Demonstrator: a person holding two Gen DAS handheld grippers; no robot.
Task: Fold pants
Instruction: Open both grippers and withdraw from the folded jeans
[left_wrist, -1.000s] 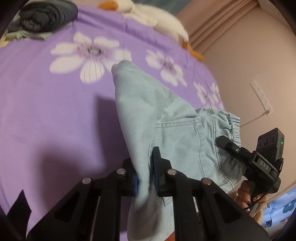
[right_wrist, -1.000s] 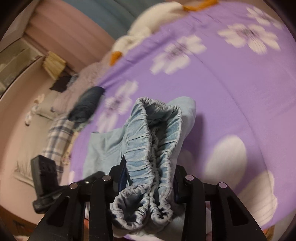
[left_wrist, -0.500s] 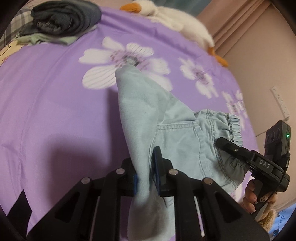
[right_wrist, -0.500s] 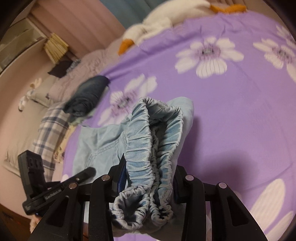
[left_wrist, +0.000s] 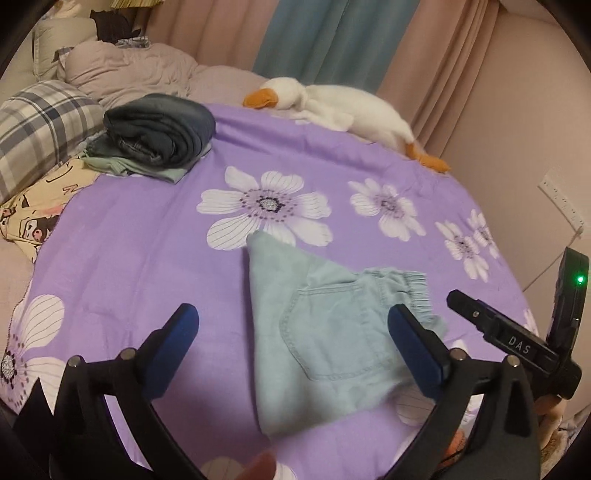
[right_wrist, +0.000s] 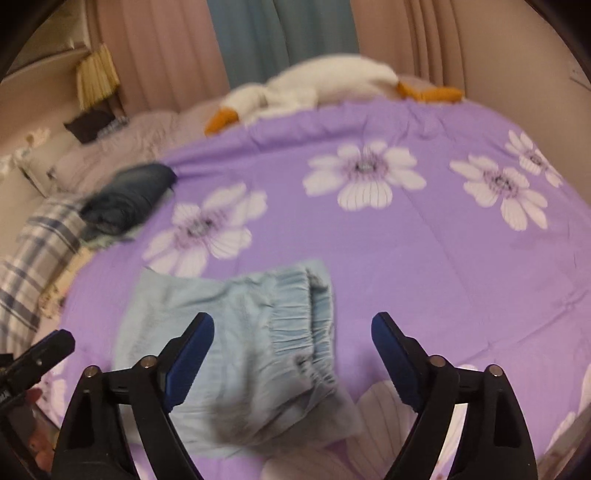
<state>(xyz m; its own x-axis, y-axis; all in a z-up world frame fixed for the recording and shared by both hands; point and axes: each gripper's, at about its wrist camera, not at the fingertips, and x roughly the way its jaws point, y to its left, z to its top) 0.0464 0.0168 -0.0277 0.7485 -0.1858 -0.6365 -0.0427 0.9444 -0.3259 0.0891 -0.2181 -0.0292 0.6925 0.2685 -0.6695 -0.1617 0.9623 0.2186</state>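
Observation:
The light blue denim pants (left_wrist: 325, 332) lie folded on the purple flowered bedspread (left_wrist: 147, 251), back pocket up, elastic waistband to the right. My left gripper (left_wrist: 295, 328) is open and empty, its jaws spread wide just above the near part of the pants. My right gripper (right_wrist: 291, 332) is also open and empty, above the waistband end of the pants (right_wrist: 240, 350). The right gripper's body also shows in the left wrist view (left_wrist: 509, 339), at the right edge.
A dark folded garment (left_wrist: 162, 127) lies on a green one at the bed's far left. A white plush goose (left_wrist: 332, 103) lies at the far edge. A plaid pillow (left_wrist: 37, 125) and a cartoon pillow (left_wrist: 40, 206) are at the left. Curtains hang behind.
Both grippers have let go of the pants and opened wide. The pants have dropped flat onto the bedspread. Both grippers have lifted and pulled back.

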